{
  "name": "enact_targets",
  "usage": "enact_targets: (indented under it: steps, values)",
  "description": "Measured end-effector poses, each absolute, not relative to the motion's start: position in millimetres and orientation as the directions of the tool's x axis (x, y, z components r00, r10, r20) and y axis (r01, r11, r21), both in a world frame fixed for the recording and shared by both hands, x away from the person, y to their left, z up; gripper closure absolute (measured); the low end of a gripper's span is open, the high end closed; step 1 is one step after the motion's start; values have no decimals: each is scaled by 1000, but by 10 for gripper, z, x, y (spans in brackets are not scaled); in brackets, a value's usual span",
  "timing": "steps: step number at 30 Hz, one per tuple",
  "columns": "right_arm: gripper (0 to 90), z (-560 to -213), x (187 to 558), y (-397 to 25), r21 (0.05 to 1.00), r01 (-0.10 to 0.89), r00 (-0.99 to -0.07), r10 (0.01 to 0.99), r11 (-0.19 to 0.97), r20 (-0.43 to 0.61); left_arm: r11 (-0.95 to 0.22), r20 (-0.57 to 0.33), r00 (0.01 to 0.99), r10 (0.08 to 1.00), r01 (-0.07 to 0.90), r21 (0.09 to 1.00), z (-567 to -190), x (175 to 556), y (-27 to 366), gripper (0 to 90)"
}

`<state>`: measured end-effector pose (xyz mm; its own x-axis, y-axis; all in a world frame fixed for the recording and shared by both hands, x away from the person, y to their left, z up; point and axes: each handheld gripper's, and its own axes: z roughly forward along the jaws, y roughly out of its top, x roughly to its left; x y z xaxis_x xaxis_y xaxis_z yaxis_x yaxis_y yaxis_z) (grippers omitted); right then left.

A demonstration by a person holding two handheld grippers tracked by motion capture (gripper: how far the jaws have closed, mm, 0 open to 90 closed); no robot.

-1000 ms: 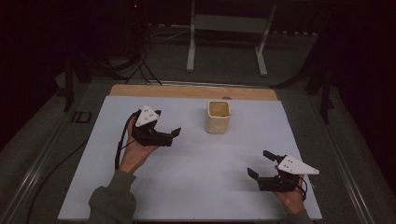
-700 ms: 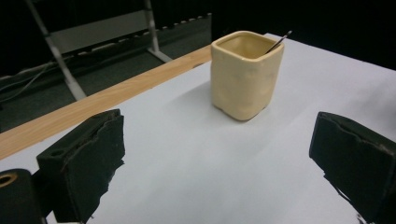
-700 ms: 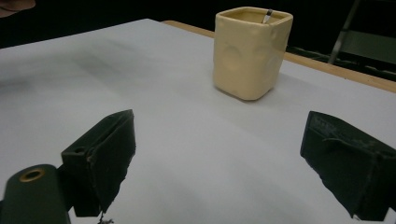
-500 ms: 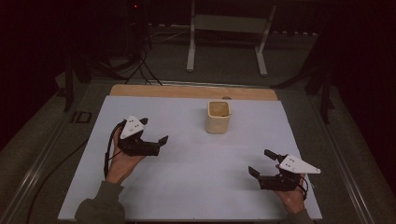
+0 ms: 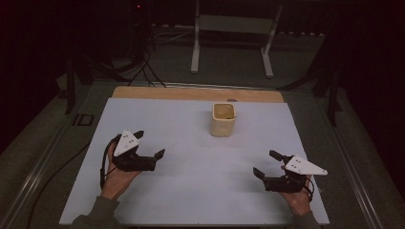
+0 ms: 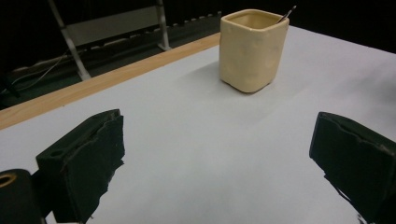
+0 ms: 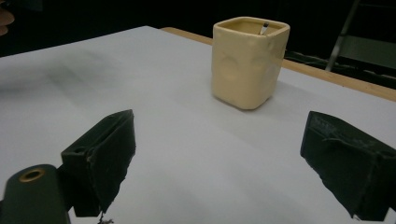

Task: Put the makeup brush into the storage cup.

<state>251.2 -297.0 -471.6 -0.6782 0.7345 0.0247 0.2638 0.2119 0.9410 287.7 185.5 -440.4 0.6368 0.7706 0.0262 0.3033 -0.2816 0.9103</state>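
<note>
On the white board [image 5: 191, 191], both grippers rested with jaws wide apart, holding nothing.
Left gripper [image 5: 149, 144] sat near-left, right gripper [image 5: 266, 163] near-right, each aimed at the cream square cup [image 5: 223, 119] standing upright toward the far middle, a thin utensil tip [image 7: 265, 27] poking from it; well apart, probably so either could reach in.

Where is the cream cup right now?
In the high view the cream cup stands upright on the white board, right of centre near its far wooden edge, ahead of both open claws and touching neither.
</note>
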Motion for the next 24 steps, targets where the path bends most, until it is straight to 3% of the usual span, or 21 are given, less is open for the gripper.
enact_targets:
  steps: [24]
  values:
    - [101,-4664,2472,-3021,950,243,-684,729,197,24,-201,-35,610,792,314,928,-4504,2600,2204,44]
